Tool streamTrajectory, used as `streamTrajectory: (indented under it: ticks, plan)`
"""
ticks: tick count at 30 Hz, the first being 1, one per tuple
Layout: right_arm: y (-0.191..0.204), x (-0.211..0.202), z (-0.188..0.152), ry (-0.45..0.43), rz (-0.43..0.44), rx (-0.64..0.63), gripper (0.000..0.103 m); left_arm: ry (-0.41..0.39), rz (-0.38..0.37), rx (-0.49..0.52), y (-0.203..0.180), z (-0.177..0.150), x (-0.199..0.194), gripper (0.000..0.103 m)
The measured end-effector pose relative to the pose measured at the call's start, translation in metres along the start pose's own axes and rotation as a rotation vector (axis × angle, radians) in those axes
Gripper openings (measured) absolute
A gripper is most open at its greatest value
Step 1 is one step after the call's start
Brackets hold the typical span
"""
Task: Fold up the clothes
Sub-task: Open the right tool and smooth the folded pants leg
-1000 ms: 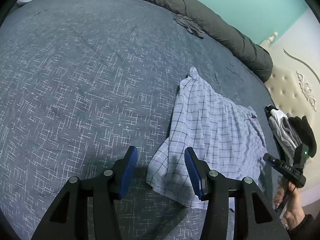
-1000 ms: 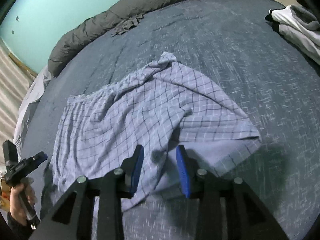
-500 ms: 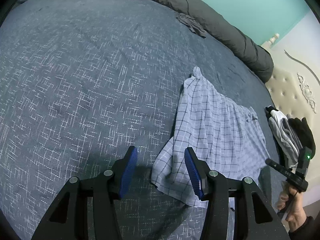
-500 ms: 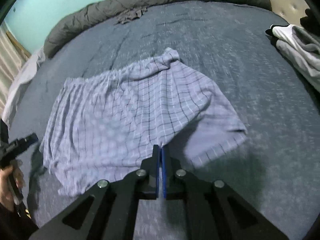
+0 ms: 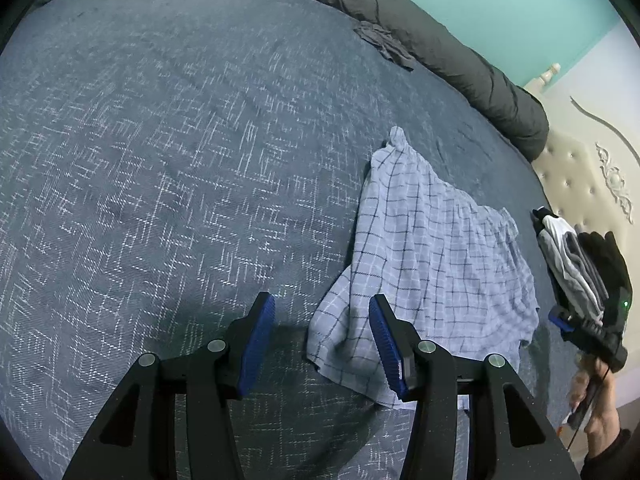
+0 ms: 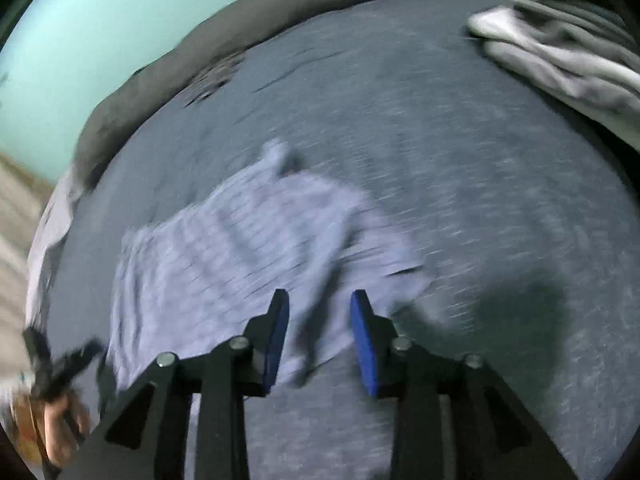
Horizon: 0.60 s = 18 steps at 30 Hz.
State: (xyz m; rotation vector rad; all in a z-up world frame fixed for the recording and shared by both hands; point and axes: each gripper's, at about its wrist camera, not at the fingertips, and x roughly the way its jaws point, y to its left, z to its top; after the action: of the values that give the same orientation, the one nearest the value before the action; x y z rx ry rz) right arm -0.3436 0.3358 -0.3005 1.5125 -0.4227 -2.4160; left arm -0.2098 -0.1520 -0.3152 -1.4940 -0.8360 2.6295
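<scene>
**Shorts lie right of the left gripper, under the right one**

While the checked shorts (image 5: 436, 264) lie spread on the blue bedspread (image 5: 160, 160), the coming move hinges on which gripper sits over which edge. In the left wrist view the left gripper (image 5: 320, 340) hovers at the shorts' near left corner: its right pad overlaps the cloth's edge in the picture, its left pad is over bare bedspread, and the jaws stand apart with nothing pinched. The garment runs away from that gripper, up and to the right, with its long axis slanting from the near hem to a small bunched tip at the far end.

In the right wrist view, which is smeared by motion, the right gripper (image 6: 320, 336) has just been opening; its jaws now stand parted, the near hem of the shorts (image 6: 248, 256) shows between the pads, and I judge that the pads do not press on it. From here the cloth spreads forward and to the left, so the right gripper is at the near right corner and the left at the opposite near corner.

Both are close, but the right one seems nearer to a usable edge. A fold would likely carry one side across the long axis.

A grey bolster (image 5: 460, 60) rims the far side, and a stack of clothes (image 5: 572, 256) lies to the right, apart from the shorts. The person's right hand (image 5: 596, 412) shows at that view's edge.
</scene>
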Motion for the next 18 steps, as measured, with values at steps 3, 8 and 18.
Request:
streamTrajectory:
  ticks: [3,8,18]
  plan:
    - [-0.021,0.010,0.003,0.002,-0.028,0.059,0.032,0.014,0.005,0.004,0.000,-0.001,0.003,0.058]
    - [-0.029,0.019,0.003,-0.015,0.036,0.088,0.032,0.037,0.010,0.004,-0.001,-0.004,0.010,0.060]
    - [-0.026,0.032,0.009,-0.011,0.046,0.161,0.018,0.041,0.018,-0.004,0.005,-0.004,0.012,0.060]
